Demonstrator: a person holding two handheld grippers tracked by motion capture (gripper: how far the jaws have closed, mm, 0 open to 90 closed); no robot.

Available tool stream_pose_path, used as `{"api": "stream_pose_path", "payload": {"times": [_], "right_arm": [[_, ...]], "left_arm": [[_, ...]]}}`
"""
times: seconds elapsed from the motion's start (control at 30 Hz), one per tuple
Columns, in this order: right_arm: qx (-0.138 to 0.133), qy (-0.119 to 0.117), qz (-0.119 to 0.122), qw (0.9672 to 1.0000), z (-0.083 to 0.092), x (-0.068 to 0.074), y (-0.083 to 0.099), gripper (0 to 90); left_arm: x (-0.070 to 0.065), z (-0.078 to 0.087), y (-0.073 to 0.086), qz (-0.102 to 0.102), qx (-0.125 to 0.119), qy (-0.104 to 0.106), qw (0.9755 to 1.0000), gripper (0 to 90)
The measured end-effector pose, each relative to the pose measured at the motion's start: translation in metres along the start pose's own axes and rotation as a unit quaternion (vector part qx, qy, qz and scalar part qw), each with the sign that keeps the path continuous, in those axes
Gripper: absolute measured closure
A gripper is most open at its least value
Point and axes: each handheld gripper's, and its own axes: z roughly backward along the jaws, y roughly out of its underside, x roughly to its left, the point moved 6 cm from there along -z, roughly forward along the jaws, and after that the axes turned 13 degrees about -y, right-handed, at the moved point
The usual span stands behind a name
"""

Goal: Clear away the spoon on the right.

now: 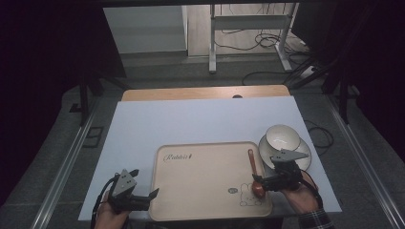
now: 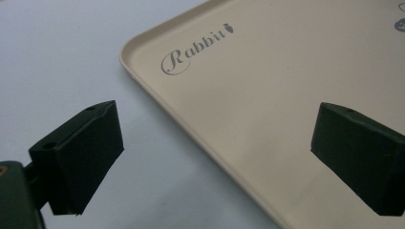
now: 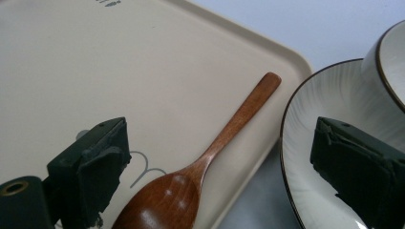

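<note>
Grippers (image 1: 143, 199) (image 1: 270, 182) apart; 1 spoon (image 1: 254, 173), 1 tray (image 1: 200, 191)

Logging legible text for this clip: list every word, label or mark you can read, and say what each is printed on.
"Rabbit", in cursive with a small carrot mark after it, printed near one corner of the beige tray.
Rabbit line drawing with a small dark mark beside it, at the tray's opposite corner: a picture, any lettering too small to read.
Wooden spoon, plate and bowl: no text seen.
</note>
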Motion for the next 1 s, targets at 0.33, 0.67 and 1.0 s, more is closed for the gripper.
{"api": "stream_pose_path", "payload": {"times": [0.33,0.67,1.0], "right_arm": [[-0.002,0.001,-0.002,1.0,0.006,0.001,0.006,4.7],[-0.013,0.004,-0.003,0.9999,0.012,0.001,0.012,1.0],[-0.018,0.015,-0.002,0.9997,0.019,0.0,0.019,0.0]], "left_arm": [[0.0,0.0,0.0,0.001,0.0,0.0,1.0,3.4],[0.0,0.0,0.0,0.002,-0.001,0.0,1.0,3.4],[0.0,0.0,0.0,0.002,-0.001,0.0,1.0,3.4]]}}
